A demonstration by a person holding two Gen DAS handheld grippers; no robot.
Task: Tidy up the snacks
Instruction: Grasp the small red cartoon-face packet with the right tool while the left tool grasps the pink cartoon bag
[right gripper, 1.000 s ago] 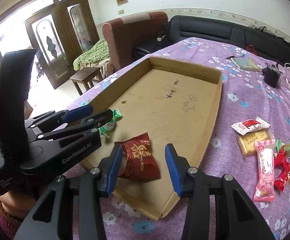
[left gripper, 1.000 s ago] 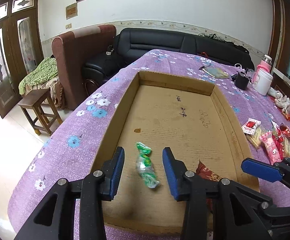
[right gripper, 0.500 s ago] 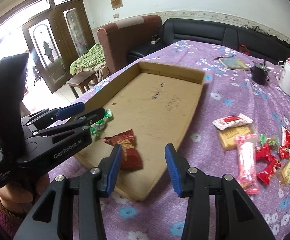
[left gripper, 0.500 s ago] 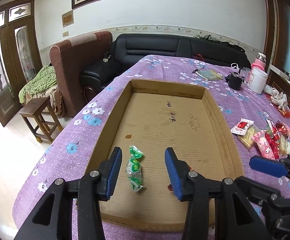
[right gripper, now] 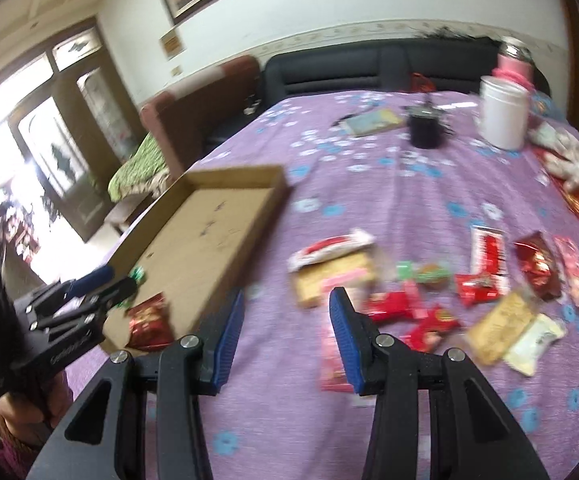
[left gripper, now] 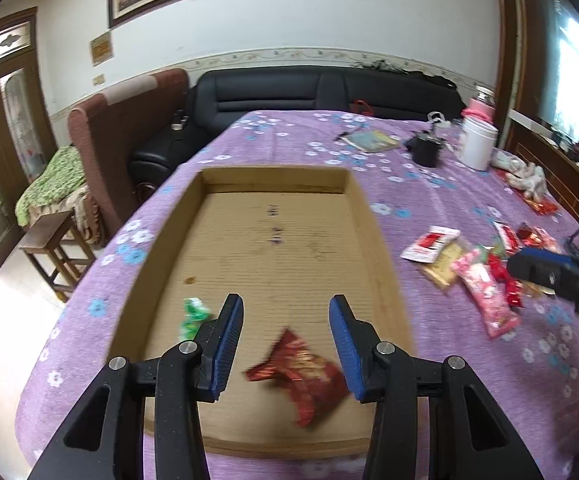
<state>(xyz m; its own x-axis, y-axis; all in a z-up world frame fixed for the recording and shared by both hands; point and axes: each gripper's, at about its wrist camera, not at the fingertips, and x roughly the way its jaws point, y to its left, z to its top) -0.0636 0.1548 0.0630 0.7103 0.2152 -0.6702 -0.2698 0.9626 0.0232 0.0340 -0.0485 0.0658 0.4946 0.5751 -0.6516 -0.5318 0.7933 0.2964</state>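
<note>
A shallow cardboard tray (left gripper: 381, 240) (right gripper: 249, 220) lies on the purple flowered cloth. In its near end rest a green wrapped candy (left gripper: 193, 316) (right gripper: 137, 274) and a dark red snack packet (left gripper: 305, 368) (right gripper: 149, 322). My left gripper (left gripper: 285, 344) hangs open above the red packet, touching nothing. My right gripper (right gripper: 285, 336) is open and empty over the cloth, right of the tray, at the near left edge of a pile of loose snacks (right gripper: 441, 296) (left gripper: 481, 276). From the left wrist view the right gripper's blue fingertip (left gripper: 541, 268) shows over that pile.
At the table's far end stand a white jar (right gripper: 503, 114), a pink bottle (right gripper: 515, 66), a black pouch (right gripper: 423, 130) and a booklet (right gripper: 373, 122). White cloth with red packets (right gripper: 577, 168) lies far right. A sofa, armchair and stool stand beyond the left edge.
Both grippers moved right. The left one left the green candy behind and now hangs over the red packet. The right one swung off the tray toward the snack pile.
</note>
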